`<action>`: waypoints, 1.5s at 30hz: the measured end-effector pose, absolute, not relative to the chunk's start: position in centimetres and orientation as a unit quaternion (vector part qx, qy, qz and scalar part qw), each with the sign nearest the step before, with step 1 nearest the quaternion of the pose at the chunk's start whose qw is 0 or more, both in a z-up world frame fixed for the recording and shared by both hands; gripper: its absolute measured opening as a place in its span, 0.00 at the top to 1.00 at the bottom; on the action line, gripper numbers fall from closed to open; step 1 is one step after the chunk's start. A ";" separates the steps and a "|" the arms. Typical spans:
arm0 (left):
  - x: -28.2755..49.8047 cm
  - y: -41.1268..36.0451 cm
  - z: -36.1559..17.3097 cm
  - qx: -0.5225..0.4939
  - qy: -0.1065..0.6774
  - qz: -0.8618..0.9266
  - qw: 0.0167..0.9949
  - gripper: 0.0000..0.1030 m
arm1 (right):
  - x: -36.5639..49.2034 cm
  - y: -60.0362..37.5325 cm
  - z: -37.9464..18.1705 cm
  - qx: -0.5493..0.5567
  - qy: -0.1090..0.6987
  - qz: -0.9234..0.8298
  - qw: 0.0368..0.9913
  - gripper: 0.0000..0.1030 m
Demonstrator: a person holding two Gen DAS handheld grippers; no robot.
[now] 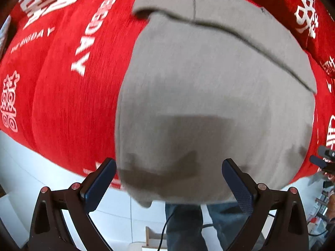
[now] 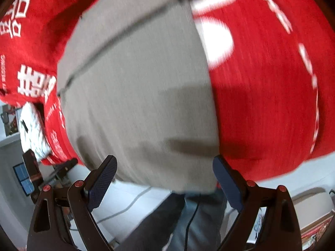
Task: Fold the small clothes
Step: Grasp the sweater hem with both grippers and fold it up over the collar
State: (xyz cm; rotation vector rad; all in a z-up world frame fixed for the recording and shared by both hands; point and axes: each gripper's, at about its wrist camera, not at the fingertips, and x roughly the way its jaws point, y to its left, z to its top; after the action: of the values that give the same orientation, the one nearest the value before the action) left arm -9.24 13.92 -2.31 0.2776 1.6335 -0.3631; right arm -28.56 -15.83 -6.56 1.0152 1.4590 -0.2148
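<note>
A small grey garment lies spread on a red cloth with white lettering, a folded band across its far part. Its near edge hangs a little over the table's front edge. My left gripper is open and empty, its fingers straddling the garment's near left edge just above it. In the right wrist view the same garment fills the middle. My right gripper is open and empty, over the garment's near right edge. Both views are blurred by motion.
The red cloth covers the table on all sides of the garment. Below the table's front edge I see white floor, the person's jeans and a cable. A white bundle lies at the left in the right wrist view.
</note>
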 end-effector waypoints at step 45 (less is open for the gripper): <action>-2.1 10.2 0.9 -0.035 0.678 -0.279 0.679 0.96 | -23.5 -21.4 -5.2 0.528 0.491 -0.035 0.692 0.93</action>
State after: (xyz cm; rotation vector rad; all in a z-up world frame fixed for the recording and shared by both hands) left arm -2.13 10.18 0.92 -0.0793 1.5240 -0.6267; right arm -23.46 -21.36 -5.16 1.1808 1.0966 -0.0787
